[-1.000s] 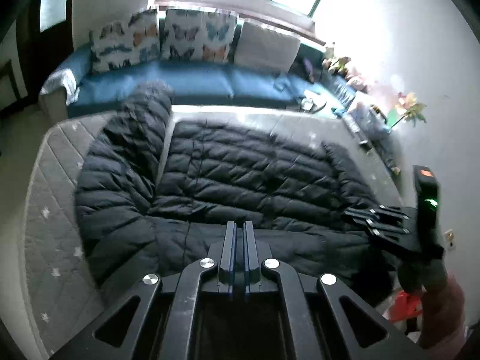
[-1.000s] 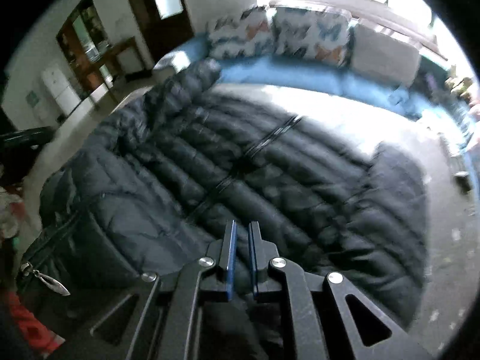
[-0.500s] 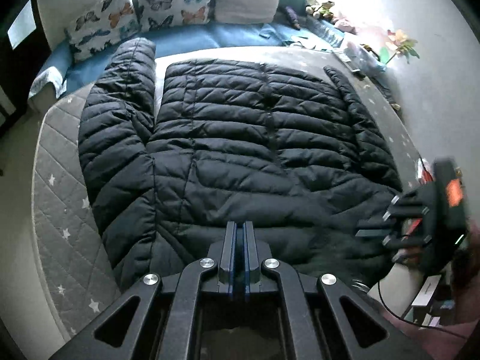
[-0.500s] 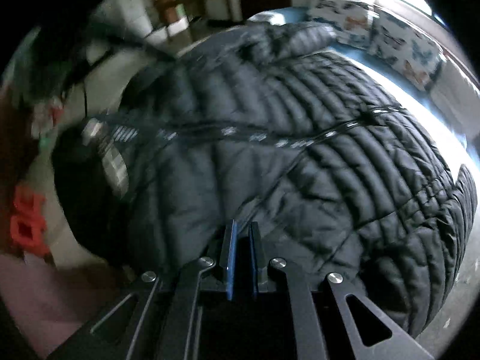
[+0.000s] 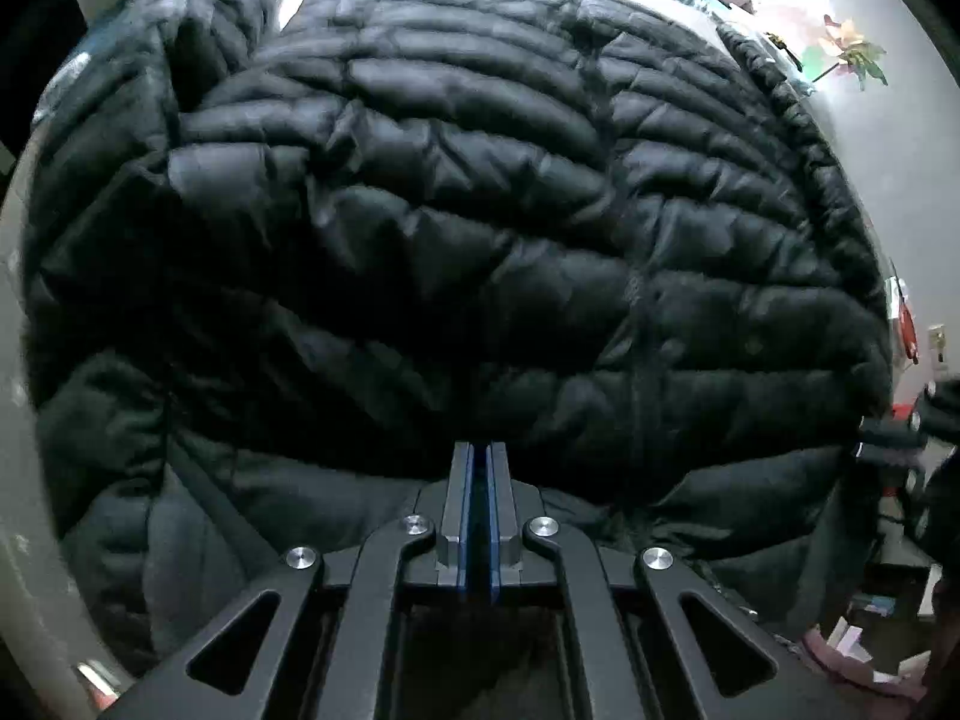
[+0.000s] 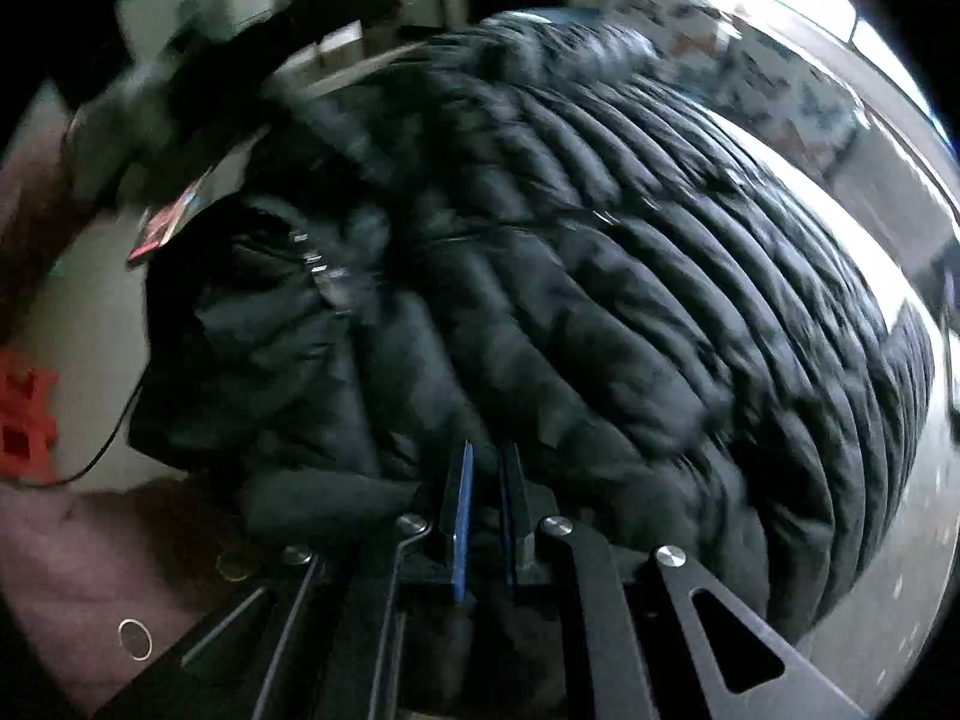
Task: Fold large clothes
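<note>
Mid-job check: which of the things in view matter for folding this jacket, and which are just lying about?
Belongs to the job:
black puffer jacket, spread out
left gripper, fingers shut
right gripper, fingers shut

Just lying about:
artificial flowers by the wall
red object on the floor
cable on the floor

A pale grey quilted mattress (image 5: pixel 24 276) carries 1 black puffer jacket (image 5: pixel 480 228), spread flat across nearly all of it. Bare mattress shows only along the left edge and beyond the jacket's far edge.
</note>
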Available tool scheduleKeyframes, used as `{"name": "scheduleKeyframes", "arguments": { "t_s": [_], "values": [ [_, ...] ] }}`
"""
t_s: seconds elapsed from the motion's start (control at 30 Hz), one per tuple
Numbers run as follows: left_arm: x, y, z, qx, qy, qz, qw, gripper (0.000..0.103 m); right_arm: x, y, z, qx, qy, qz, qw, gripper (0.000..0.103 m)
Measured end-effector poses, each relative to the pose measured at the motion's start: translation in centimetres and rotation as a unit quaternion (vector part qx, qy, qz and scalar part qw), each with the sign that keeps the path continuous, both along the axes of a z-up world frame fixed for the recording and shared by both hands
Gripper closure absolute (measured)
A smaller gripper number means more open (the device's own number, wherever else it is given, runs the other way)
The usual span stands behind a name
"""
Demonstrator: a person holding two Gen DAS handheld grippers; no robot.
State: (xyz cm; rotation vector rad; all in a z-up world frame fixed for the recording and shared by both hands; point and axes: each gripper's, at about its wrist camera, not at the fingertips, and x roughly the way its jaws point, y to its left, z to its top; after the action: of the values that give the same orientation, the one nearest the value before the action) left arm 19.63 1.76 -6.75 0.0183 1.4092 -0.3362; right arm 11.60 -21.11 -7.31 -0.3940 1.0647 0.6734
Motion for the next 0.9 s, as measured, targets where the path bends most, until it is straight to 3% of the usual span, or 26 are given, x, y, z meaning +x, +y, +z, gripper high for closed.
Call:
{"name": "scheduleKeyframes", "arguments": {
  "t_s": [0.1,0.2,0.23,0.33,0.47,0.77,0.9],
  "values": [
    [-0.2,0.6,0.4,-0.017,0.002,0.013,0.9998,0.098,0.9,-1.1,-1.0,0.013,0.027,-0.023,0.999,0.093],
    [-0.4,1.3,3.0,-0.015,-0.014,0.018,0.9996,0.098,1.6,-3.0,1.0,0.051,0.009,-0.048,0.997,0.093],
    [-0.5,1.6,4.7,0.0,-0.044,0.016,0.9989,0.098,1.8,-3.9,1.8,0.06,-0.005,-0.063,0.996,0.086],
    [-0.3,2.9,8.5,0.014,-0.107,0.033,0.9936,0.098,4.1,-7.8,3.6,0.093,-0.041,-0.128,0.987,0.048],
    [1.4,6.4,11.5,-0.012,-0.146,0.1,0.9842,0.098,6.7,-13.5,4.2,0.138,-0.054,-0.238,0.96,0.044],
    [4.8,14.2,8.4,-0.056,-0.115,0.205,0.9703,0.098,8.4,-20.9,-2.2,0.213,0.018,-0.368,0.905,0.043],
    [5.1,16.3,6.9,-0.088,-0.11,0.227,0.9636,0.098,7.5,-21.8,-3.6,0.265,0.061,-0.369,0.889,0.042]
  ]
}}
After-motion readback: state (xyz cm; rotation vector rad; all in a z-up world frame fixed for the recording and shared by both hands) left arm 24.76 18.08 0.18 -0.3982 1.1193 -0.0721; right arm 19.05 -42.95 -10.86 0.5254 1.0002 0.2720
